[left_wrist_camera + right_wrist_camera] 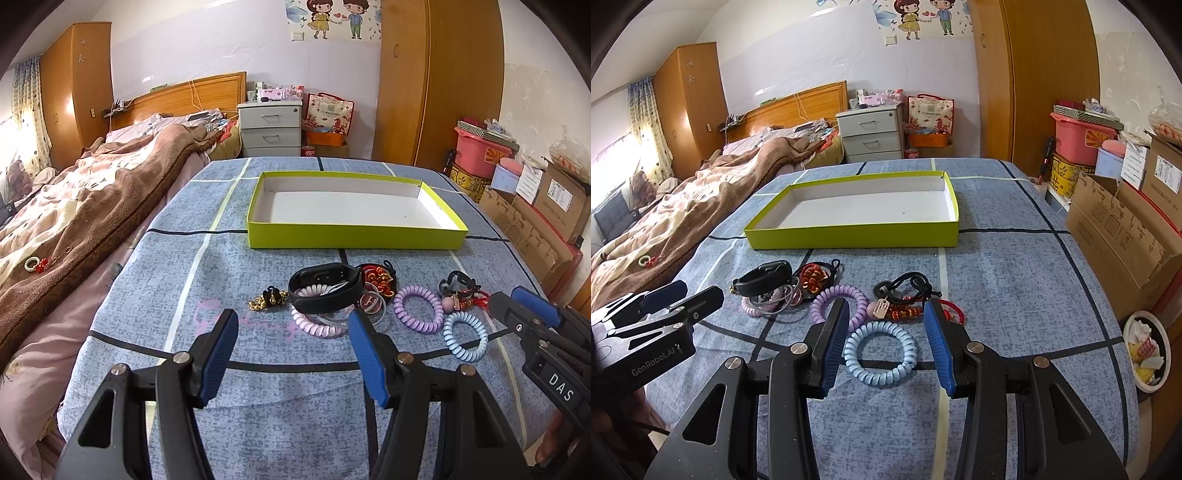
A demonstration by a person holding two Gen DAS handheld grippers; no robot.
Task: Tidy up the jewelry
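1. Bedroom furniture, with wooden wardrobes and a grey drawer unit (270, 127), stood behind a table under a blue checked cloth (1015, 280).
2. Nearest the right wrist camera, the right gripper (886, 343) had its blue pads spread wide, holding nothing.
3. A light blue coil bracelet (881, 352) lay flat on the cloth between those pads, touching neither.
4. Just beyond it sat a purple coil bracelet (837, 305) and a tangle of black cord and red beads (908, 301).
5. Further left, a black wristband (764, 281) rested on a pink coil bracelet (314, 323) and clear rings.
6. At the near left, the left gripper (293, 356) was also spread apart and empty, short of that pile.
7. A gold and black trinket (269, 298) lay left of the wristband.
8. On the far side, a shallow yellow-green box (354, 235) sat open, well apart from the jewelry.
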